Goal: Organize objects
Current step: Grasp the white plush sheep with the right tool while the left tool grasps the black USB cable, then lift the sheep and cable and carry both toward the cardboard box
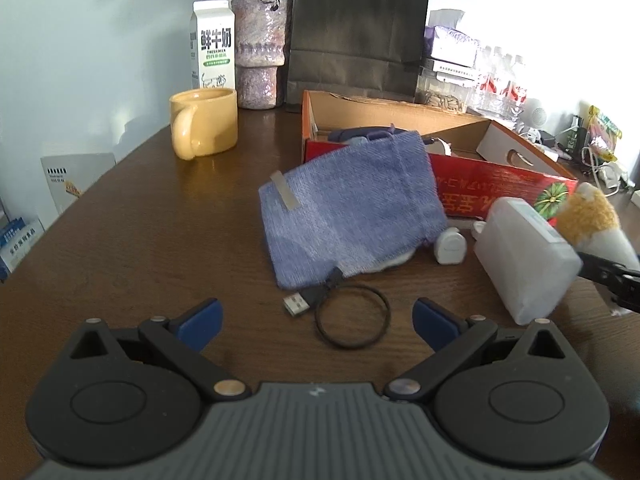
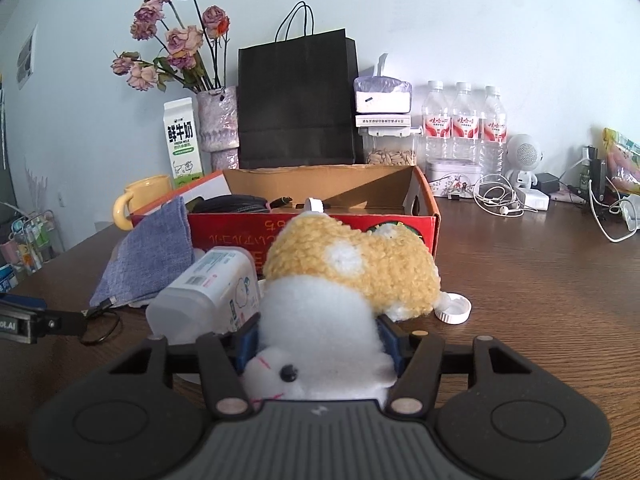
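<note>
My right gripper point(image 2: 318, 338) is shut on a yellow and white plush toy point(image 2: 348, 276), its blue pads pressing into the white body just above the table. The plush toy point(image 1: 588, 216) also shows at the right edge of the left wrist view. A white plastic bottle point(image 2: 208, 292) lies on its side to the toy's left. A blue cloth pouch point(image 1: 352, 208) leans on the front wall of a red cardboard box point(image 1: 496, 188). My left gripper point(image 1: 318, 316) is open, low over the table, with a black ring point(image 1: 352, 347) and a USB plug point(image 1: 298, 303) just ahead.
A yellow mug point(image 1: 204, 124), milk carton point(image 1: 212, 44), vase point(image 1: 260, 52) and black paper bag point(image 1: 356, 32) stand behind the box. A white cap point(image 2: 454, 308) lies right of the toy. Water bottles point(image 2: 464, 120) and earphones point(image 2: 496, 200) fill the back right.
</note>
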A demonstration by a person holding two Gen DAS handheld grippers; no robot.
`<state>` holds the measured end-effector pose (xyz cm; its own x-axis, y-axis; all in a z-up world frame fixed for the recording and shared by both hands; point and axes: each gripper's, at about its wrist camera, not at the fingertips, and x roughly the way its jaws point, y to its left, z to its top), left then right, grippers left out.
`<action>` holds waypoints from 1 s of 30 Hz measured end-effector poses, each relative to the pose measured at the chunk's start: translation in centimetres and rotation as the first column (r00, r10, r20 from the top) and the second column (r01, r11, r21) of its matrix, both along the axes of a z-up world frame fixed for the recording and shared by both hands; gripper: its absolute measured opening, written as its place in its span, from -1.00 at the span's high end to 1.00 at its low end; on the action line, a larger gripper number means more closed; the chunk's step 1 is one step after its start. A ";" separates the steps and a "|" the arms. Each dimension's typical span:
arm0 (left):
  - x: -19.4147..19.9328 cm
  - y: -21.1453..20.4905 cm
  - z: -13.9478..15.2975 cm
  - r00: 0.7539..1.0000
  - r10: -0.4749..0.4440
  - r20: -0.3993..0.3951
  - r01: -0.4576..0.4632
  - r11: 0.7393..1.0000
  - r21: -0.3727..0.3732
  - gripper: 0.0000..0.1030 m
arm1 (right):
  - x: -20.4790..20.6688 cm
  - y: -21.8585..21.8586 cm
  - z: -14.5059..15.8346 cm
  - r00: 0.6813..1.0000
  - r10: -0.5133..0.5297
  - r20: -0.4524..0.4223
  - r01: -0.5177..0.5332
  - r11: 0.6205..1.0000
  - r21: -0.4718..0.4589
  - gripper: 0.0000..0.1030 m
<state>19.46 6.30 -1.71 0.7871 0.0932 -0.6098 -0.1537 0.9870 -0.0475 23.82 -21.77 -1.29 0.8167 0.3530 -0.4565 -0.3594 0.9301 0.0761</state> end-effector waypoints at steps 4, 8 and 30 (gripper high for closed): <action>1.0 0.4 -0.1 1.000 -0.011 -0.011 0.011 0.999 0.047 -0.92 | -0.1 0.0 0.0 1.000 0.000 0.008 0.000 1.000 -0.002 -0.11; 2.2 0.7 -0.7 0.998 -0.040 -0.051 0.043 0.997 0.061 -0.57 | -0.2 -0.1 0.1 1.000 -0.003 0.011 0.003 1.000 0.005 -0.11; 1.1 -0.2 -1.3 0.991 -0.130 -0.022 0.132 0.988 0.086 0.52 | -0.3 -0.2 0.2 1.000 -0.006 0.012 0.006 1.000 0.010 -0.11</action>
<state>20.58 6.10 -3.04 0.7858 0.0430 -0.6170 -0.0227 0.9989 0.0407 23.55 -21.92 -1.12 0.8241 0.3528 -0.4431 -0.3552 0.9313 0.0810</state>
